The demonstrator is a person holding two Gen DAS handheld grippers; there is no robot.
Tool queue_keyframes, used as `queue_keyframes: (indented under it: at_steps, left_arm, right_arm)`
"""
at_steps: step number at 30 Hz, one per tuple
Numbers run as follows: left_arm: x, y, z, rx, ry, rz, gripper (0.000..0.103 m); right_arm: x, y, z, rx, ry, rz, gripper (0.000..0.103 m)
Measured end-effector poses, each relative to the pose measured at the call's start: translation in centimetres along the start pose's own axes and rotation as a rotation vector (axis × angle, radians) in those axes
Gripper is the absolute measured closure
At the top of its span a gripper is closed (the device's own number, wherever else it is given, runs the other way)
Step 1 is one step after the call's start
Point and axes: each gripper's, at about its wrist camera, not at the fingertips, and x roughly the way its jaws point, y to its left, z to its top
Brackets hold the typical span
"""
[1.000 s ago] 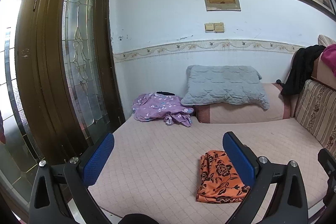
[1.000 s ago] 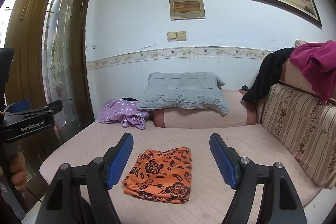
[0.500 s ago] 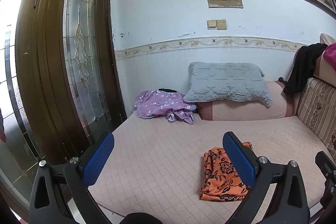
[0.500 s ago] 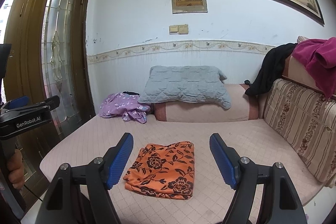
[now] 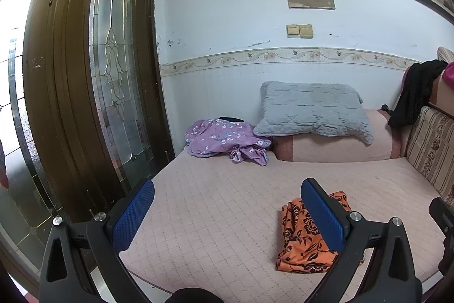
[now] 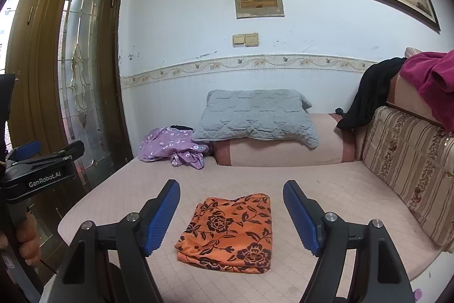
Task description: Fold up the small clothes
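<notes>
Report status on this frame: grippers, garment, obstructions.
Left gripper and right gripper: jaws open, empty. Orange floral cloth folded flat on mattress. Purple garment crumpled at the back. Nothing in the way.

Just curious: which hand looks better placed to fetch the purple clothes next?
Probably left. The purple clothes lie at the bed's left, nearer the left gripper; the right gripper faces the folded orange cloth.

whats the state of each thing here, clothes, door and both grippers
orange floral cloth: folded, flat on the mattress
purple garment: crumpled, unfolded, beside the grey pillow
black garment: draped over the sofa back
magenta cloth: draped there too
glass door: closed
left gripper: open, empty
right gripper: open, empty
</notes>
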Motion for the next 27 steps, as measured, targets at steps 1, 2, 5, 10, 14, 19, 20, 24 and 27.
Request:
queue_keyframes:
  at_steps: [1, 2, 5, 10, 14, 19, 20, 24, 27]
  left_arm:
    - [0.1, 0.1, 0.0, -0.003, 0.002, 0.003, 0.000]
    - [0.1, 0.3, 0.0, -0.007, 0.003, 0.005, 0.000]
    - [0.3, 0.7, 0.0, -0.018, 0.005, 0.014, 0.000]
    - [0.4, 1.1, -0.1, -0.022, 0.002, 0.026, 0.000]
    - [0.8, 1.3, -0.2, -0.024, 0.009, 0.027, 0.000]
    - [1.4, 1.3, -0.4, -0.025, 0.018, 0.030, 0.000]
    - [1.6, 1.3, -0.4, -0.025, 0.021, 0.028, 0.000]
    - [2.4, 1.4, -0.4, -0.027, 0.030, 0.027, 0.000]
    - [3.0, 1.4, -0.4, -0.030, 0.034, 0.030, 0.000]
  right_arm:
    - [0.1, 0.1, 0.0, 0.000, 0.001, 0.000, 0.025]
    - [0.1, 0.2, 0.1, 0.000, 0.001, 0.002, 0.025]
    - [0.3, 0.3, 0.2, 0.003, 0.001, 0.007, 0.025]
    - [0.3, 0.6, 0.0, 0.002, 0.006, 0.014, 0.025]
    - [0.5, 0.7, -0.1, -0.003, 0.010, 0.017, 0.025]
    - [1.3, 0.8, -0.2, -0.004, 0.026, 0.014, 0.025]
    - [1.4, 0.9, -0.2, -0.006, 0.029, 0.013, 0.025]
    - [2.0, 1.2, -0.1, -0.008, 0.033, 0.013, 0.025]
    - [2.7, 1.2, 0.0, -0.011, 0.037, 0.015, 0.025]
